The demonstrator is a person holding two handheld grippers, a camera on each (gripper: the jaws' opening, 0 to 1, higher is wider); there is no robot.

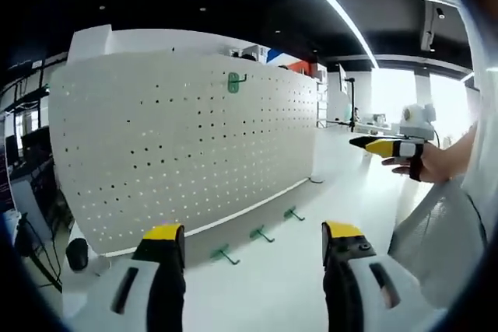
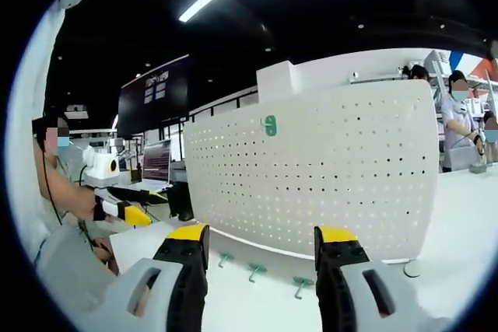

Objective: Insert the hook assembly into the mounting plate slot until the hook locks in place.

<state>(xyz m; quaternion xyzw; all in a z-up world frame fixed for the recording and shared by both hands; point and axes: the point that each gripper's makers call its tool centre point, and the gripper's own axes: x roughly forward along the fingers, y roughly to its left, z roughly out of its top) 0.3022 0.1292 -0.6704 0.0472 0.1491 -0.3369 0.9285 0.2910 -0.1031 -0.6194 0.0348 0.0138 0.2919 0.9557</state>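
Currently, both my grippers stand wide apart and carry nothing. My left gripper point(image 1: 253, 250) faces the white perforated mounting plate point(image 1: 179, 145), which stands upright ahead of its jaws; three green hooks point(image 1: 261, 233) lie on the white tabletop point(image 1: 342, 184) just beyond the jaw tips, in a row along the plate's foot. In the right gripper view, my right gripper point(image 2: 261, 246) points at the same row of hooks point(image 2: 257, 271), the middle one almost between its jaws. Each hook's long axis runs away from the plate. One green hook point(image 1: 234, 82) already hangs high on the plate. The hooks look thin, rigid, smooth; the plate matte, regularly holed. I judge either gripper equally near.
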